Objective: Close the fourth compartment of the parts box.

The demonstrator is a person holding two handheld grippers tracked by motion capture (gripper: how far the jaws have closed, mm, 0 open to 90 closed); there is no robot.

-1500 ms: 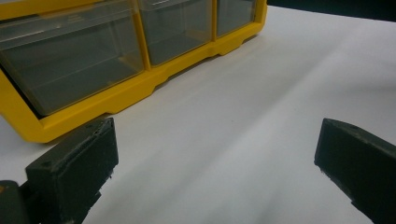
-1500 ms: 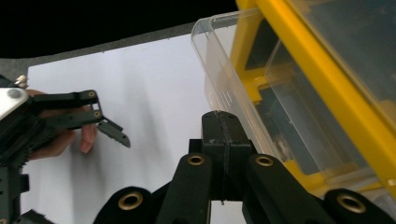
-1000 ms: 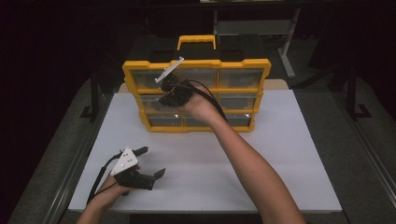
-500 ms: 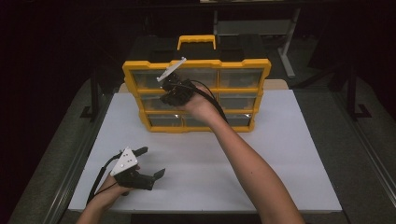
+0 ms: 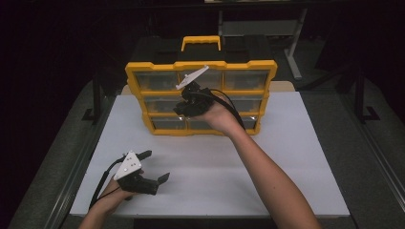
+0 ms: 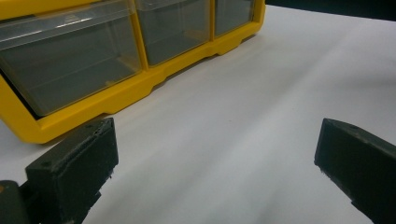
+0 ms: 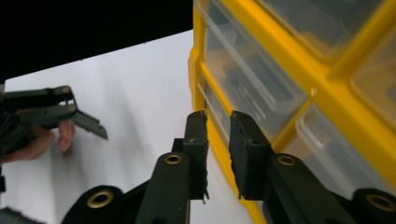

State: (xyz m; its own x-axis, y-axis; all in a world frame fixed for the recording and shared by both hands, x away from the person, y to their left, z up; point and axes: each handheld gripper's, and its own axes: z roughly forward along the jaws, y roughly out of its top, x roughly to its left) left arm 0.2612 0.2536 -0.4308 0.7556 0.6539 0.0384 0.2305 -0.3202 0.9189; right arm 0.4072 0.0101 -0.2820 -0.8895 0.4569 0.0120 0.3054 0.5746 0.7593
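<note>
Organizer case (image 5: 200, 67): yellow plastic frame, smooth with a slight sheen; drawers (image 6: 70, 60) of clear, glossy plastic.
Desk (image 5: 286, 157): white top, smooth and matt.
Left gripper (image 5: 154, 167): black matt fingers (image 6: 79, 158), faintly grainy.
Right gripper (image 7: 217, 135): black matt fingers (image 7: 196, 140) with rough, worn edges; brass-coloured metal rivets (image 7: 173, 159), shiny.

Black two-jaw tool (image 5: 153, 166), brass rivets, grey plate.
</note>
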